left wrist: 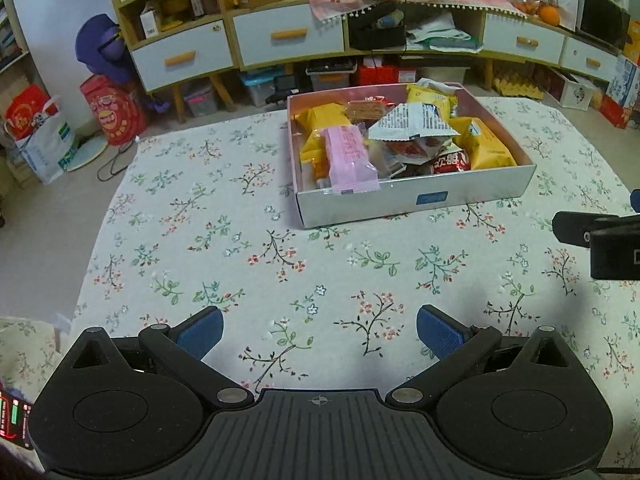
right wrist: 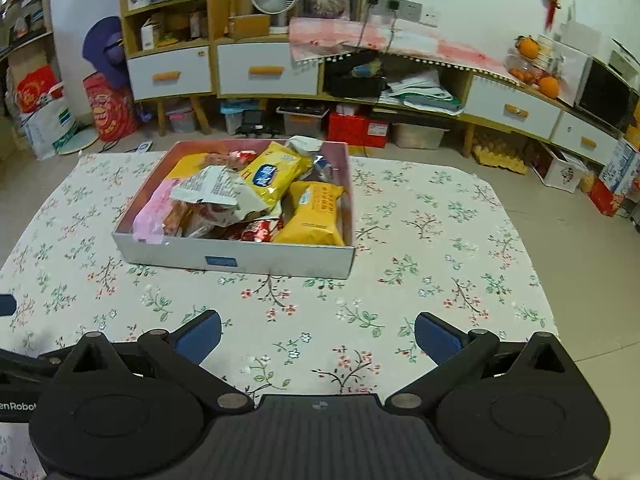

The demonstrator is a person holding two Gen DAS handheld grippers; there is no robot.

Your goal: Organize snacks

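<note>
I hold 2 grippers low over a floral cloth (left wrist: pixel 224 248). My left gripper (left wrist: pixel 319 330) has its blue fingers spread apart, holding nothing. Ahead sits the box (left wrist: pixel 420 199), crammed with snacks: a pink pack (left wrist: pixel 350 158) at its left, a white torn bag (left wrist: pixel 412 120) in the middle, yellow packs (left wrist: pixel 490 146) at the right. My right gripper (right wrist: pixel 318 334) is also spread and empty. No snacks lie loose on the cloth, so I judge sorting done or not begun; any next move means reaching forward. Print is too blurred to read, except "enRobot" on the left gripper's housing.
</note>
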